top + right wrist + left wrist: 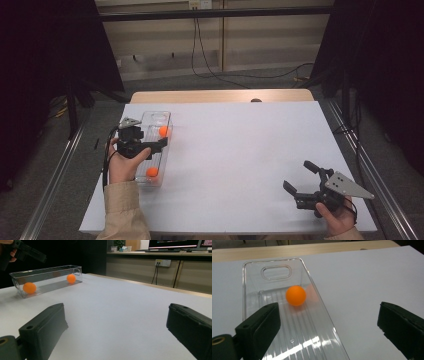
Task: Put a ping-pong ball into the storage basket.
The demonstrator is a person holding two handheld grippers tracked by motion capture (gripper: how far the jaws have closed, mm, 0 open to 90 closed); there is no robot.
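A clear plastic bin [156, 118] lies lengthwise on the left of the white table [240, 150]. It holds two orange balls, one toward the far end [163, 131] and one at the near end [152, 172]. My left gripper [150, 140] hovers open above the bin's middle. In the left gripper view the far ball [296, 295] rests on the ribbed floor of the bin [252, 277], ahead of my left gripper [328, 315]; one jaw stands over the bin, the other over the table. My right gripper [299, 176] is open and empty near the front right corner.
In the right gripper view, my right gripper [115, 315] faces across bare white table toward the bin [47, 273], both balls [29, 287] [71, 278] and the left gripper [30, 253]. A wooden strip [220, 96] borders the table's far edge; cables lie on the floor beyond.
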